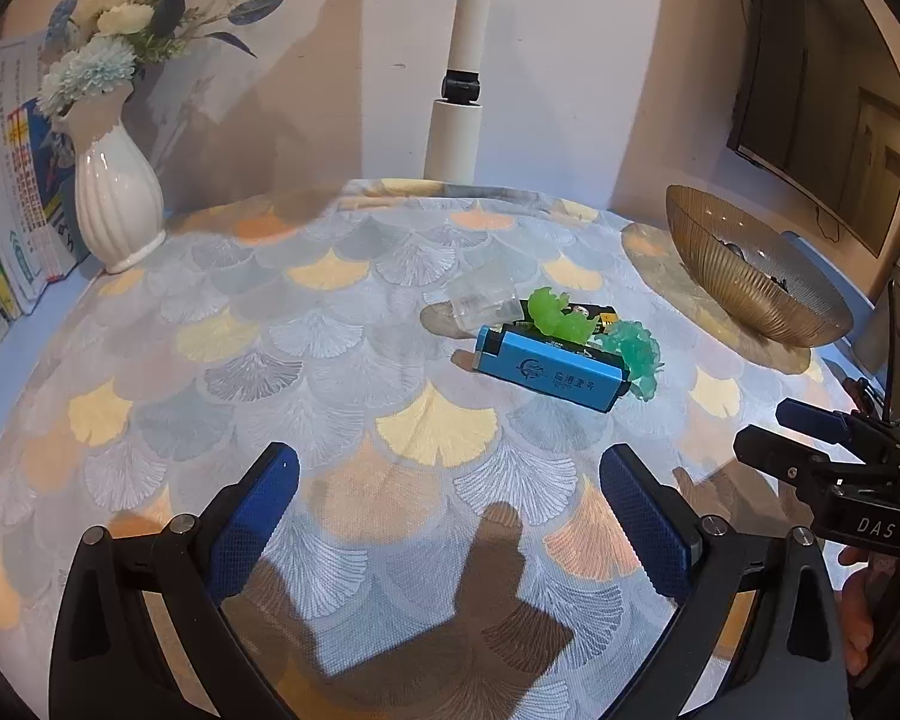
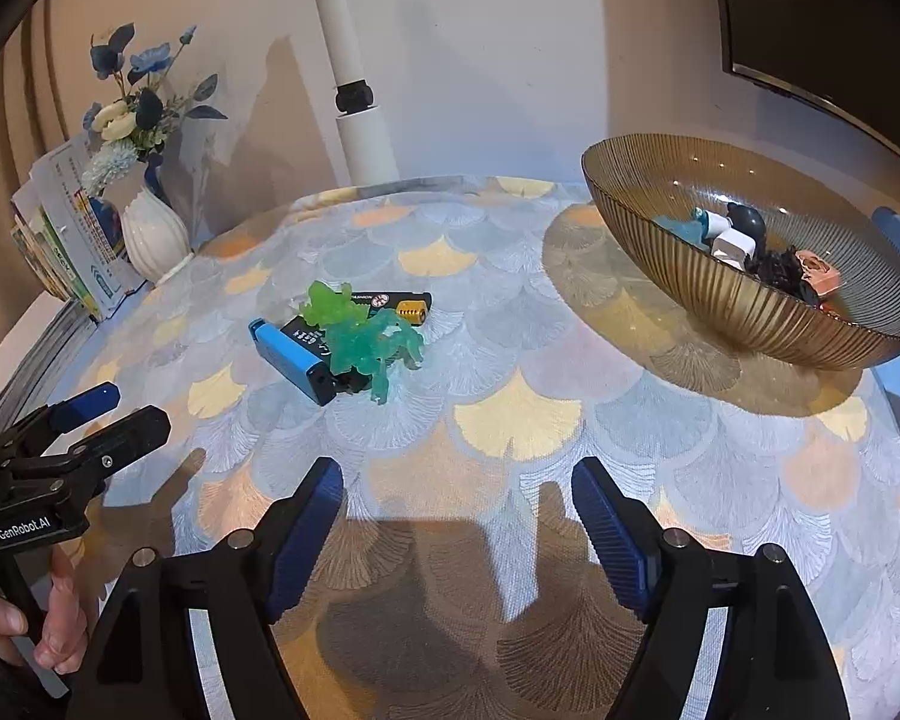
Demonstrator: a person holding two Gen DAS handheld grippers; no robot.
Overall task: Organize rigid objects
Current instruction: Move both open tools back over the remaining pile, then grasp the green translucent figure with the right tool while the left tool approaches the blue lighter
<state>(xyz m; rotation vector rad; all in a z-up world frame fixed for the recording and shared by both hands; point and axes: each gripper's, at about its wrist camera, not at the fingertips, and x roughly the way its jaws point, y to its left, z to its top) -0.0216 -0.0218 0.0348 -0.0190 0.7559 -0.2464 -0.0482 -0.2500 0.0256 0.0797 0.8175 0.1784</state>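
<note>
Jaws of both the left gripper [image 1: 450, 516] and the right gripper [image 2: 457, 531] stand apart, empty. Bowl [image 2: 648, 228] already holds several pieces. Blue lighter [image 2: 288, 354], battery [image 2: 405, 305] and green figures [image 2: 360, 336] remain piled mid-counter [image 2: 510, 420]; roughly halfway, I judge.

White vase [image 1: 117, 198] with flowers [image 1: 114, 18], books [image 1: 12, 192], lamp post [image 1: 459, 114].

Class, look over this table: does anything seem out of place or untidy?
Yes. A blue lighter, a battery and two green plastic toys lie heaped mid-table, overlapping, while similar small items already sit in the ribbed bowl.
</note>
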